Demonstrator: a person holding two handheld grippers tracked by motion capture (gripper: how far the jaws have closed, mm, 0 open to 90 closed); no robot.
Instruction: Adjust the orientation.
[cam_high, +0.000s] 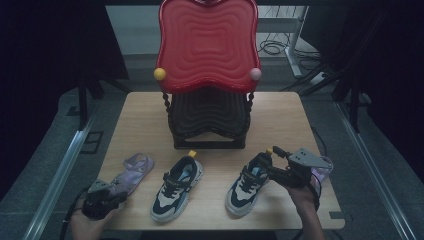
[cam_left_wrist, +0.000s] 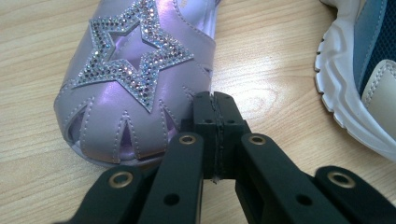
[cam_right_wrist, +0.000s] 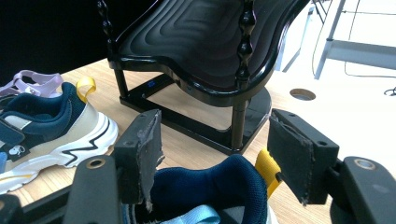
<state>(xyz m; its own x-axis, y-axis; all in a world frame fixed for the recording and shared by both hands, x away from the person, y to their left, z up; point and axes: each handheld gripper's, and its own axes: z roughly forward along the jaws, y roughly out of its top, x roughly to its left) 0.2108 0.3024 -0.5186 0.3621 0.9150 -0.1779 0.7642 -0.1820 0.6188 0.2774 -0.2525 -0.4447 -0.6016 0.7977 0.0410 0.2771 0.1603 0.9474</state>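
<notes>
Item: 1 navy sneaker (cam_right_wrist: 210, 186) on the table (cam_high: 210, 120) before the rack (cam_high: 209, 125), heel between the right gripper's (cam_right_wrist: 215, 158) wide jaws; left gripper (cam_left_wrist: 215, 121) shut, empty, beside the purple sandal (cam_left_wrist: 135, 79); advice: close squarely on the heel collar before lifting

Looking along the right gripper (cam_right_wrist: 215, 161): two black jaws with worn grey pads, standing wide apart, one on each side of the padded navy heel collar of a sneaker (cam_right_wrist: 205, 186). Pads not quite pressing on it, as far as can be told. Yellow pull loop (cam_right_wrist: 267, 169) just beside the right pad, light blue strap (cam_right_wrist: 196, 217) at the bottom edge. Off to the left, a second navy, cream and white sneaker (cam_right_wrist: 51, 126) with its own yellow loop, plus a lilac strappy sandal (cam_right_wrist: 32, 81) behind it. Glossy black wavy-tiered plastic rack (cam_right_wrist: 205, 60) on the pale wooden table (cam_right_wrist: 345, 116) beyond.
</notes>
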